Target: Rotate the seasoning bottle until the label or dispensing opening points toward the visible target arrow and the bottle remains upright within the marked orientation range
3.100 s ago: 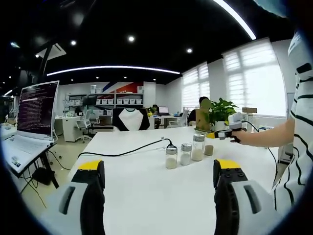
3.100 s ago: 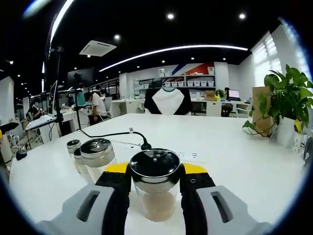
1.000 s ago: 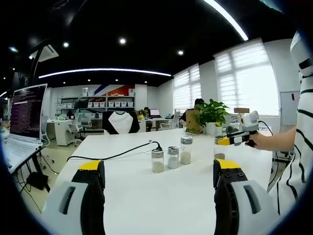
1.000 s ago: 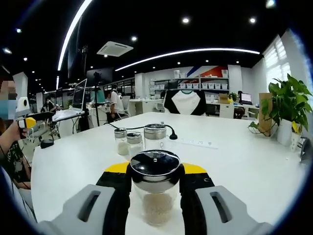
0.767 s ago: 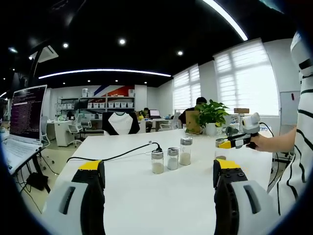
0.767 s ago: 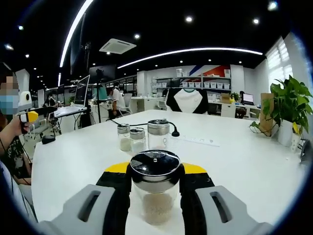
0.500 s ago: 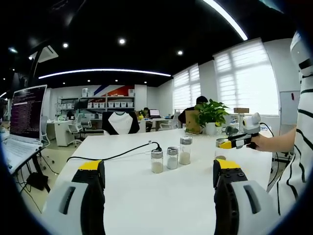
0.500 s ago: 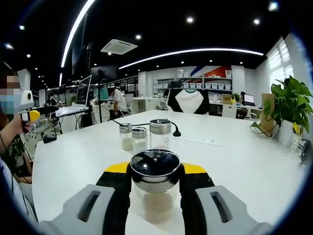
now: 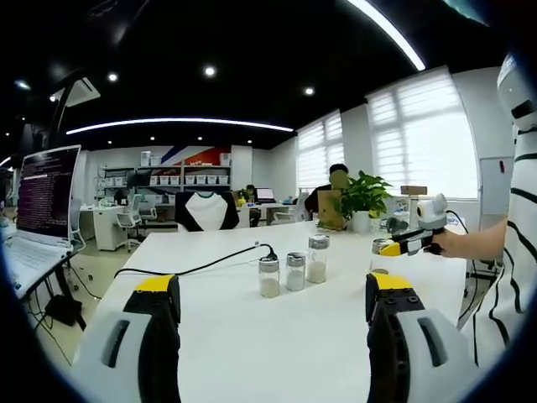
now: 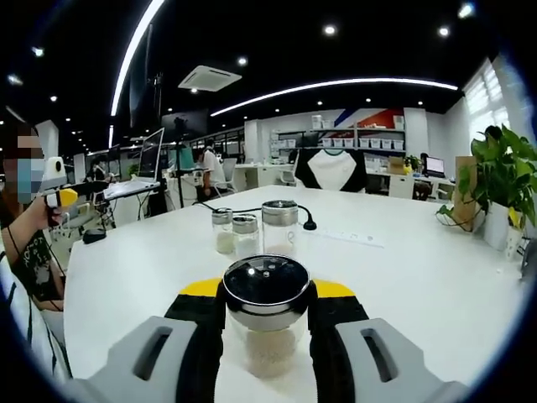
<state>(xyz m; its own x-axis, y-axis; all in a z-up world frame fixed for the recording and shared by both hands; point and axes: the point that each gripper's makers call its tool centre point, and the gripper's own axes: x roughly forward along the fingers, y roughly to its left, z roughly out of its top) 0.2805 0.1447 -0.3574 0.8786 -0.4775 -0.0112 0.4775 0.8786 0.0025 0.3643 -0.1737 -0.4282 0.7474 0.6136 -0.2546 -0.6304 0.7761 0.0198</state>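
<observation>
We are clamping the right gripper point(image 10: 267, 336) on an upright glass seasoning bottle with black lid point(image 10: 267, 312); our left gripper point(image 9: 273, 336) is gaping wide, three glass jars point(image 9: 293, 271) ahead.

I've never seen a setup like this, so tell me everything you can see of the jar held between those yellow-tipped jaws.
The seasoning jar is clear glass with a shiny domed metal lid and pale granules filling its lower part. It stands upright, clamped at its sides by the right gripper, above the white table. No label or arrow is visible.

White table point(image 10: 436, 277), black-lidded bottle point(image 10: 267, 323), yellow-tipped grey gripper point(image 10: 267, 304)
</observation>
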